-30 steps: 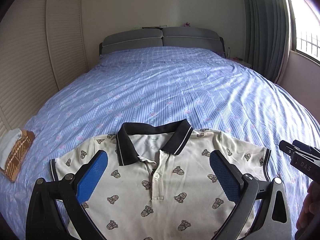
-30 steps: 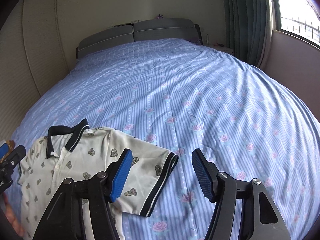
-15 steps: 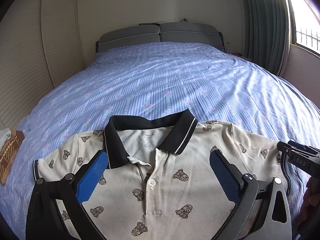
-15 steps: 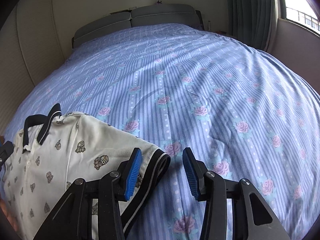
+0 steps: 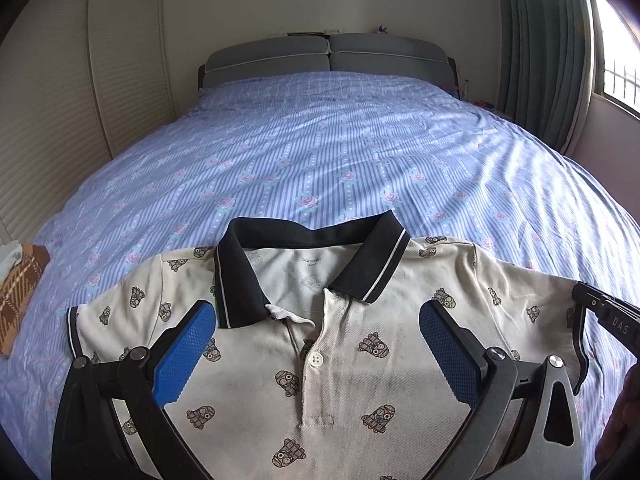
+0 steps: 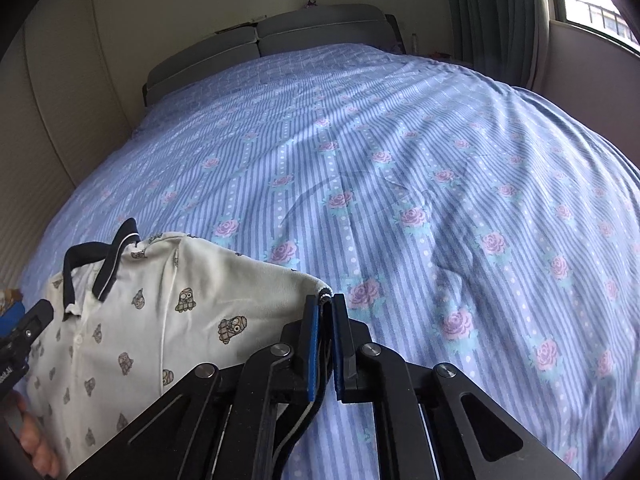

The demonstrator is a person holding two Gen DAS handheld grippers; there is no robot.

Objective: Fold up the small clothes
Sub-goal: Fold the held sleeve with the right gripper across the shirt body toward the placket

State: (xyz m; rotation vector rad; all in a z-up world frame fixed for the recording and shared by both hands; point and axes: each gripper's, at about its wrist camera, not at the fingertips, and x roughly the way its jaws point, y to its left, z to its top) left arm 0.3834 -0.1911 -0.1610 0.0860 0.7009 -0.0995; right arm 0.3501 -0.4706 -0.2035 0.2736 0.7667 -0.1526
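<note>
A small cream polo shirt point(image 5: 344, 364) printed with little brown figures lies face up on the near part of the bed point(image 5: 340, 152), its dark collar point(image 5: 312, 264) pointing toward the headboard point(image 5: 328, 58). The placket runs down the middle with one white button point(image 5: 316, 359) fastened. The sleeve on the left of the left wrist view lies flat on the sheet, ending in a dark cuff point(image 5: 73, 332).

The other sleeve point(image 6: 256, 284) is lifted off the bed: the right claw point(image 6: 325, 344) is clenched on its dark-trimmed edge, the two blue pads point(image 6: 313, 344) pressed nearly together with the cuff pinched between them and a strip of striped trim hanging down below. The fabric rises in a ridge from the shoulder to that grip.

The left claw point(image 5: 316, 356) hovers over the chest of the shirt, released, its blue pads point(image 5: 184, 352) spread wide on either side of the placket and collar, gripping nothing.

The bed is covered in a blue striped sheet with pink roses, lightly wrinkled. At its left edge, well apart from the shirt, lies a brown plaid cloth point(image 5: 20, 300) with something white beside it. Beyond are the grey padded headboard, pale louvered closet doors point(image 5: 56, 100) on the left, and green curtains point(image 5: 536, 48) beside a bright window point(image 5: 616, 56) on the right.
</note>
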